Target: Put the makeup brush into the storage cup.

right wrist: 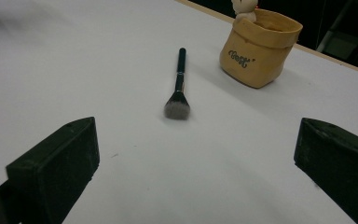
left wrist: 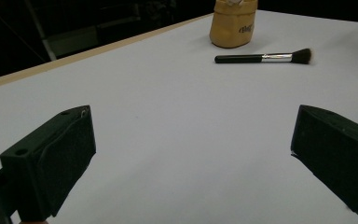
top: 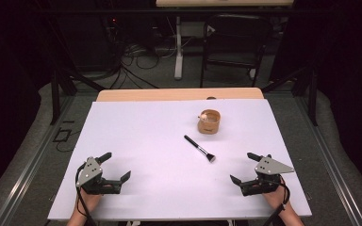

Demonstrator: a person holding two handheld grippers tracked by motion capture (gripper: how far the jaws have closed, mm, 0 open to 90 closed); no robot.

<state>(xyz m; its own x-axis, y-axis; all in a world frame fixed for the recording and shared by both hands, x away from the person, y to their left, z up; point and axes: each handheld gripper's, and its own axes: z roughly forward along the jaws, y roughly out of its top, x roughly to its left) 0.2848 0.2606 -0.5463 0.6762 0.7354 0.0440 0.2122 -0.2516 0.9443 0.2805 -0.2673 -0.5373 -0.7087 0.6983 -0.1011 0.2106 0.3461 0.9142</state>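
Note:
A black-handled makeup brush (top: 200,148) (left wrist: 263,57) (right wrist: 178,85) lies flat on the white sheet, bristles toward the near right. Behind it stands a tan sack-shaped cup (top: 209,121) (left wrist: 233,23) (right wrist: 259,47) with a small pale figure on its rim. My left gripper (top: 115,167) (left wrist: 193,154) rests at the near left of the table, open, with nothing between its jaws. At the near right, my right gripper (top: 245,167) (right wrist: 196,163) is open too, empty, and faces the brush from a short way off.
The white sheet (top: 146,141) covers most of the wooden table (top: 122,95). Beyond the far edge stand a dark chair (top: 235,42), a white table leg (top: 178,47) and cables on the floor. Bare sheet lies between the two grippers.

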